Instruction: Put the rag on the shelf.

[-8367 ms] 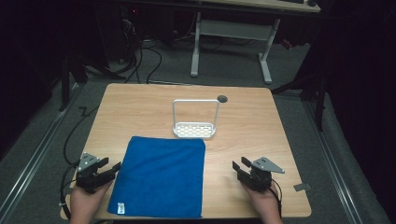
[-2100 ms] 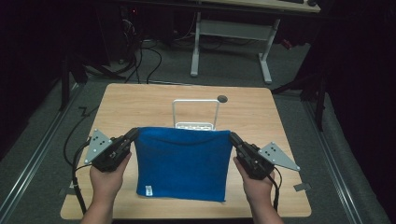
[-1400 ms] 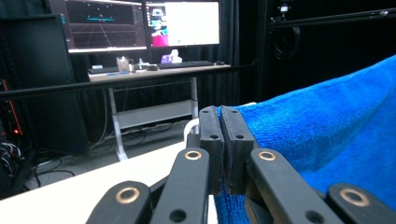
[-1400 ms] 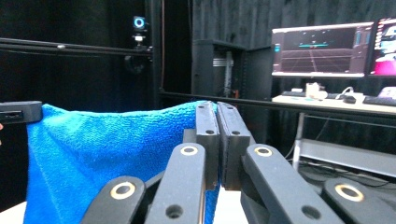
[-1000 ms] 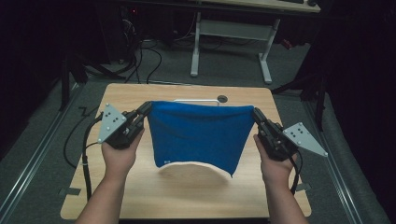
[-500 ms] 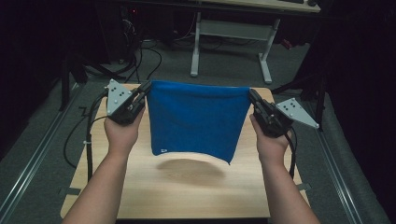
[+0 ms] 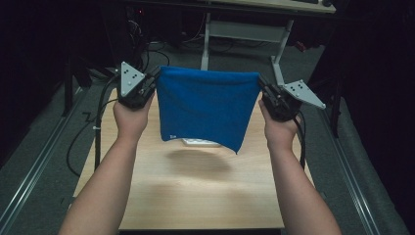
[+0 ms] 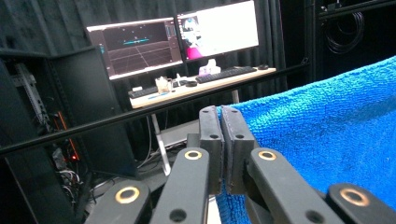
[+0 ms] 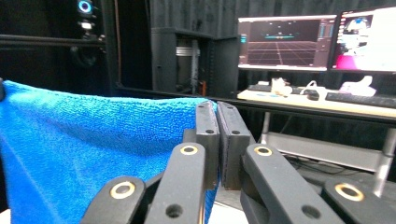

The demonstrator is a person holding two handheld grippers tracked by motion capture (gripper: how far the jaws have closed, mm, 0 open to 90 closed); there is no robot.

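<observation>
A blue towel (image 7: pixel 205 107) hangs in the air above a wooden table (image 7: pixel 195 196), stretched flat between two hand-held grippers and clear of the tabletop. Its top edge runs taut and nearly level from one gripper to the other; its lower edge droops unevenly, lowest at the corner toward the person's right. A soft shadow lies on the table beneath it.

The left gripper (image 7: pixel 155 78) pinches the towel's top left corner. In the left gripper view its two black jaws are pressed together on the terry cloth (image 8: pixel 327 140), which spreads away to the right of the frame. The right gripper (image 7: pixel 260 82) pinches the opposite top corner; in the right gripper view the jaws are likewise clamped on the towel (image 9: pixel 93 144), which runs off to the left.

Each gripper carries a grey three-cornered plate and is held by a bare hand, left hand (image 7: pixel 131 115) and right hand (image 7: pixel 280 129), with forearms reaching in from the bottom of the high view.

A bit of a white rack (image 7: pixel 200 143) peeks out under the towel's lower edge, standing on the table.

Beyond, a desk (image 8: pixel 201 88) holds two lit monitors (image 8: pixel 177 42) and a keyboard (image 8: pixel 226 74) against dark curtains.
</observation>
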